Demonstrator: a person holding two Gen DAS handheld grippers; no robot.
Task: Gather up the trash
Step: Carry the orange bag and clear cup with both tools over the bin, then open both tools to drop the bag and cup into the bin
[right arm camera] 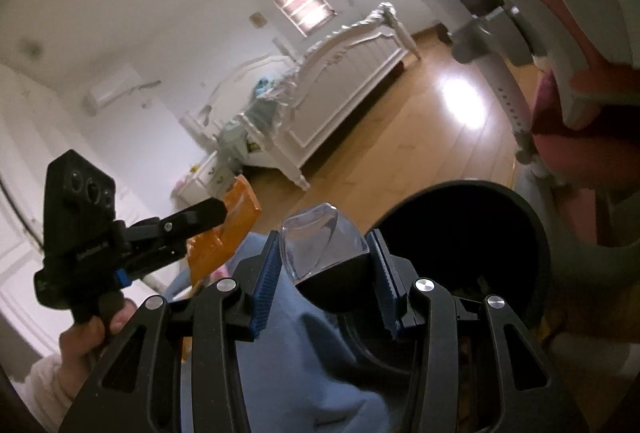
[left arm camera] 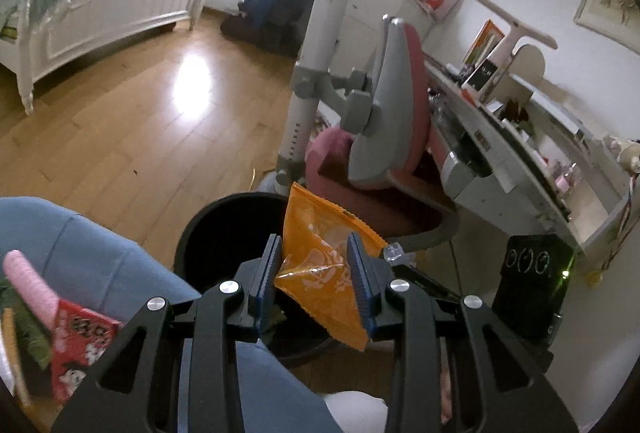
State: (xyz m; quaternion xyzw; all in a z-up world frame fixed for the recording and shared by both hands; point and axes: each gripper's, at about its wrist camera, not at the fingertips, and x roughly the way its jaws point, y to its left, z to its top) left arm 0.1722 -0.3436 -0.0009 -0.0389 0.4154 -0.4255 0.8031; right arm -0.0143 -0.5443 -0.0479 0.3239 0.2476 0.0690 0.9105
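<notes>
Just beyond both grippers gapes the bin (left arm camera: 224,233); left gripper (left arm camera: 316,273) grips the wrapper (left arm camera: 320,265), right gripper (right arm camera: 326,265) the cup (right arm camera: 324,245).

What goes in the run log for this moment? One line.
left hand-held gripper: orange wrapper | right hand-held gripper: clear cup | black bin: below

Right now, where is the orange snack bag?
In the left wrist view the orange snack bag sits pinched in the left gripper, right above the black trash bin.
</notes>
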